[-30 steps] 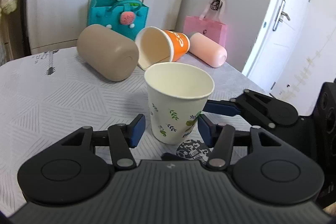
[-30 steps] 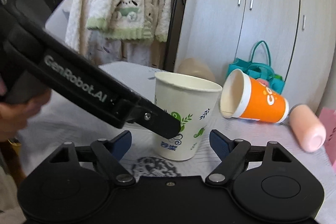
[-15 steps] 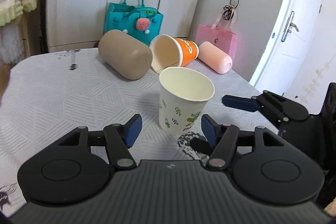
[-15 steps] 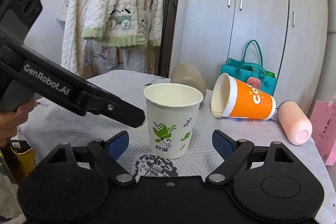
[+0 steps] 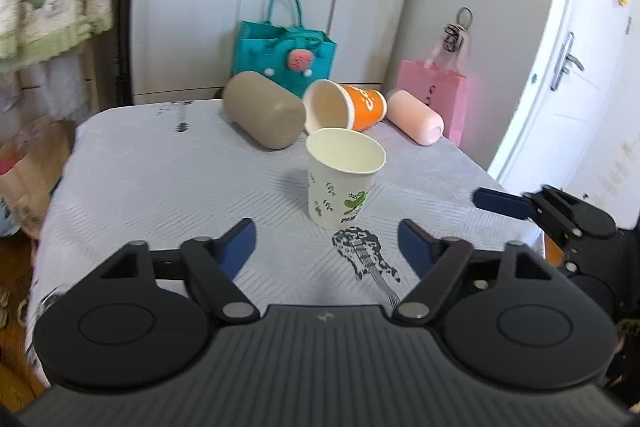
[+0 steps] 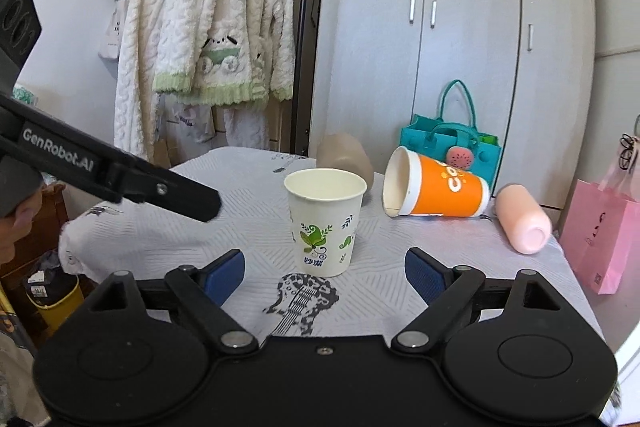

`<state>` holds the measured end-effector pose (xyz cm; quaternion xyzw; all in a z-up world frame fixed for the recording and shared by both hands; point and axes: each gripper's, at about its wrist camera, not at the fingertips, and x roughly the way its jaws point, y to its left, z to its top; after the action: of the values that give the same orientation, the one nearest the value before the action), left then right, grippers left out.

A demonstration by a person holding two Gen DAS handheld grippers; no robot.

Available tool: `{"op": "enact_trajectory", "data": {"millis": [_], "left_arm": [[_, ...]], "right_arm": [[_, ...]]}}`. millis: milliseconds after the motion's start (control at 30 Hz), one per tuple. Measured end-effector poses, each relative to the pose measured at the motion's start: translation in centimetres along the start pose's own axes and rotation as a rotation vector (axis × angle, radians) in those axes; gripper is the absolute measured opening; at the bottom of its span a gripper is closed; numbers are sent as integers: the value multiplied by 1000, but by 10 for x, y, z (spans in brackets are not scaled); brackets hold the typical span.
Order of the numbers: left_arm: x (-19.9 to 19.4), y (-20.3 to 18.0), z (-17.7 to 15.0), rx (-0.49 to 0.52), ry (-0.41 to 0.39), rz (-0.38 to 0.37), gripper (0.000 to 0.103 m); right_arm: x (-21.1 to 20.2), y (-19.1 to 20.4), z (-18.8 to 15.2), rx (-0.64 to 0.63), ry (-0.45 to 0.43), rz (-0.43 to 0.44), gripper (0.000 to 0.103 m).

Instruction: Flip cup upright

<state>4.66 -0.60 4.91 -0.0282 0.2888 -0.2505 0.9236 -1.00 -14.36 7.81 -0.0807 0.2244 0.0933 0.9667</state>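
A white paper cup with green leaf print (image 5: pixel 342 181) stands upright on the grey patterned table (image 5: pixel 160 179); it also shows in the right wrist view (image 6: pixel 326 221). My left gripper (image 5: pixel 327 243) is open and empty, pulled back short of the cup. My right gripper (image 6: pixel 325 271) is open and empty, also short of the cup. Its fingers (image 5: pixel 500 203) show at the right of the left wrist view. The left gripper's arm (image 6: pixel 120 175) crosses the left of the right wrist view.
An orange paper cup (image 5: pixel 346 105) lies on its side behind the white cup, between a tan tumbler (image 5: pixel 262 115) and a pink tumbler (image 5: pixel 416 117), both lying down. A teal bag (image 5: pixel 284 57) and a pink bag (image 5: pixel 438 99) stand beyond the table. Wardrobe doors stand behind.
Both grippers have drawn back from the upright white cup, which now stands farther off and free. The left gripper's jaws have opened wider.
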Motion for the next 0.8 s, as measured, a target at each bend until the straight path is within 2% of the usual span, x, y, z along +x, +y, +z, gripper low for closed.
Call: {"op": "enact_trajectory", "data": {"millis": [100,233,400,500,567,700,800], "left_arm": [[-20,-5,-5,17,-20,64,93],[-35,-8,-12,17,-4,156,101],[-37,-3,-19,-42,18,241,102],[-39,0,-22,-69,5,272,102],[-41,-1,-23,-62,-15,299,102],[-44,-9,-21,19,-25,322,102],[-50,-9,-21,-7,-47,310,102]], "right_arm": [[-16,5,-1,11,-26,-1,101],[-30,13,1,26,-42,-23,101],[-36,23,6,29,-33,-59,103],[-37,27,8,37,-21,-49,103],[-37,28,10,40,-13,-61,103],[-39,29,10,45,0,-107,103],[-42,28,9,49,-9,-132,103]]}}
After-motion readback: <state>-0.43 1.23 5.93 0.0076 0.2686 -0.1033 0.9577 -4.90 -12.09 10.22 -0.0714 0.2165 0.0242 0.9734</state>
